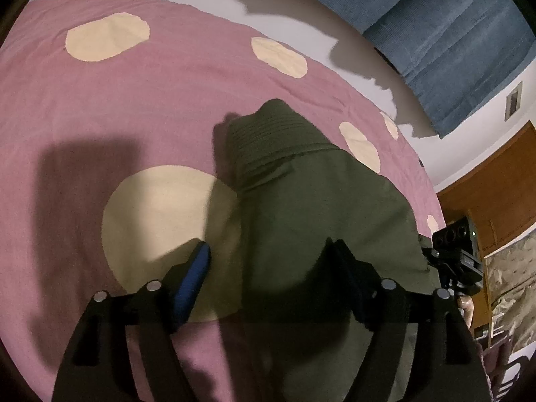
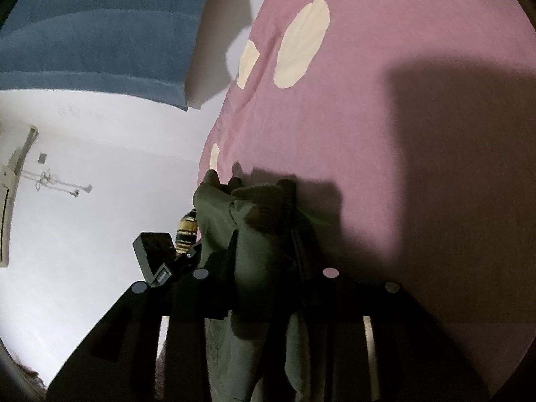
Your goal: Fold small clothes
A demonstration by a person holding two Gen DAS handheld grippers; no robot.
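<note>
An olive green garment [image 1: 301, 201] with a ribbed band [image 1: 268, 134] lies on a pink bedspread [image 1: 134, 100] with cream dots. My left gripper [image 1: 268, 254] stands open above it. Its blue-padded finger [image 1: 196, 268] hangs free over a cream dot, while the other finger [image 1: 341, 261] is over the cloth. In the right wrist view my right gripper [image 2: 263, 231] is shut on a bunched fold of the green garment [image 2: 254, 251] near the edge of the pink bedspread [image 2: 368, 100]. More of the cloth hangs down between its arms.
A blue padded panel [image 1: 452, 33] and a white wall [image 2: 100, 167] stand beyond the bed. A wooden door [image 1: 495, 181] is at the right. The right gripper's camera block [image 1: 455, 238] shows at the garment's right edge, and the left gripper's block [image 2: 154, 258] beside a striped cuff [image 2: 186, 231].
</note>
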